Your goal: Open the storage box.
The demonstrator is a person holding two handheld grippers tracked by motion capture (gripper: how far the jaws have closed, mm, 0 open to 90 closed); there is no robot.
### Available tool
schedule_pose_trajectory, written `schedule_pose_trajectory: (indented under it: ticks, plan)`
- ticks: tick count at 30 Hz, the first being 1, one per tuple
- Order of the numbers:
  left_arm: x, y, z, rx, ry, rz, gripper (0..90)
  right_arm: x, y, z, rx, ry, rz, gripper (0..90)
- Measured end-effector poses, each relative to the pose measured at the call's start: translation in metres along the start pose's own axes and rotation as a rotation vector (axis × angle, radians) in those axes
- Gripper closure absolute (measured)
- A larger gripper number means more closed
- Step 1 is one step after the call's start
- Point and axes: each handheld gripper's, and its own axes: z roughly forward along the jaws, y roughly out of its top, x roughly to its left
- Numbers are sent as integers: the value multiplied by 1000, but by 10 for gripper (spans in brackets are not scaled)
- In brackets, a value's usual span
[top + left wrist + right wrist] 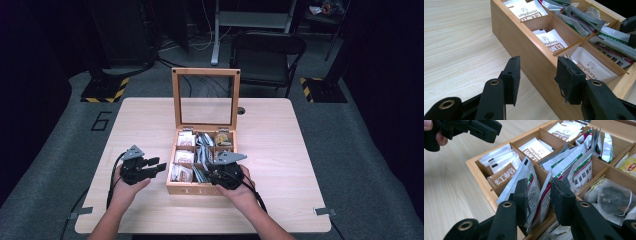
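Observation:
A wooden tea box [195, 189] stands mid-table with its glass lid [206, 72] upright. Its compartments hold white sachets [551, 41], a brown sachet [501, 175] and silvery green-and-red sachets [574, 170]. My left gripper [159, 164] is just left of the box and open. Its jaws [539, 75] sit either side of the box's left wall [524, 45] without pressing on it. My right gripper [207, 175] hangs over the near middle compartment. It [540, 195] is open, and two upright silvery sachets [541, 202] stand between its jaws, not visibly squeezed.
Mesh tea bags [614, 200] and a yellow sachet [630, 165] lie in the right-hand compartments. The left gripper [474, 128] shows beyond the box's far corner. Bare tabletop [280, 150] lies on both sides of the box. A dark chair [265, 55] stands behind the table.

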Motion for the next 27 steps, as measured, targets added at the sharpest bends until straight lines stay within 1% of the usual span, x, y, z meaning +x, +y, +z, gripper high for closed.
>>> schedule_pose_trajectory:
  ticks: [4, 5, 6, 8, 10, 11, 12, 13, 20, 24, 25, 27]
  plan:
    - [0, -1, 1, -6, 4, -2, 541, 0, -2, 4, 14, -6, -5, 701]
    - [0, -1, 1, -8, 4, -2, 540, 1, -3, 5, 18, -7, 3, 711]
    - [0, 0, 0, 0, 0, -1, 540, 1, -4, 5, 22, -6, 4, 728]
    - [0, 0, 0, 0, 2, -5, 539, 1, -4, 7, 28, 2, 10, 735]
    - [0, 0, 0, 0, 2, -5, 540, 2, -5, 9, 34, -1, 8, 740]
    - [0, -1, 1, -9, 7, -6, 539, 2, -5, 10, 32, -3, 0, 741]
    - [0, 0, 0, -3, 3, -4, 539, 2, -5, 10, 36, -7, 8, 742]
    - [0, 0, 0, -1, 0, -1, 539, 2, -5, 11, 40, -8, -1, 747]
    - [0, 0, 0, -3, 2, -3, 539, 4, -5, 14, 43, -10, 1, 788]
    - [0, -1, 0, -2, 5, -6, 537, 3, -6, 15, 42, -12, -12, 796]
    - [0, -1, 1, -11, 11, -7, 537, 3, -6, 15, 44, -11, -14, 797]
    - [0, -1, 1, -10, 9, -6, 537, 3, -6, 16, 43, -12, -12, 799]
